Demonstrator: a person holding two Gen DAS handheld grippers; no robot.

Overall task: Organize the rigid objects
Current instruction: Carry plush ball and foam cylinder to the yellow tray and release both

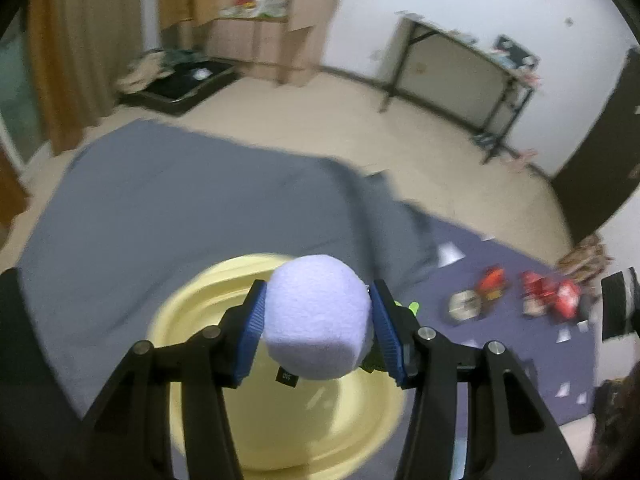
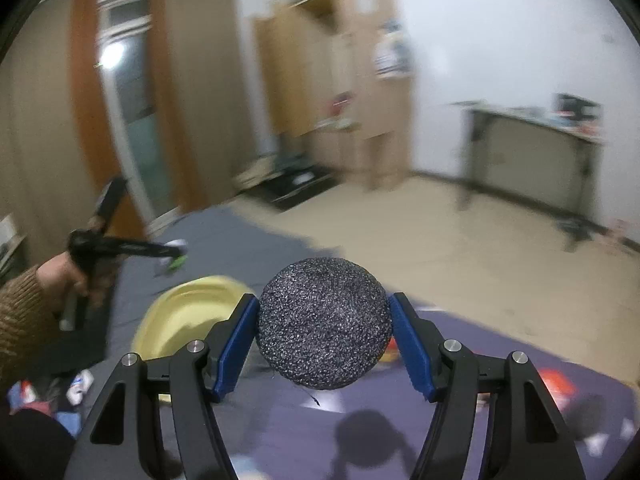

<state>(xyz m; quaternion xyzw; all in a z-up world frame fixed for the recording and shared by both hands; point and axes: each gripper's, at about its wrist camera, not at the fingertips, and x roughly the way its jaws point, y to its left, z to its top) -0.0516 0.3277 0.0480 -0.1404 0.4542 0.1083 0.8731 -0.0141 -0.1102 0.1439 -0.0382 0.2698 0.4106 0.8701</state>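
Observation:
My left gripper (image 1: 318, 320) is shut on a pale lavender fuzzy ball (image 1: 318, 316) and holds it above a yellow bowl (image 1: 280, 432) on the grey cloth. My right gripper (image 2: 322, 334) is shut on a dark speckled ball (image 2: 323, 322), held above the purple cloth to the right of the yellow bowl (image 2: 180, 316). In the right wrist view the left gripper (image 2: 172, 254) shows at the far left in a hand, above the bowl's far side.
Red and white small items (image 1: 532, 294) and paper scraps lie on the purple cloth at right. A grey cloth (image 1: 180, 200) covers the floor. A desk (image 1: 460, 76), a wooden cabinet (image 1: 280, 20) and a black tray (image 1: 184, 84) stand beyond.

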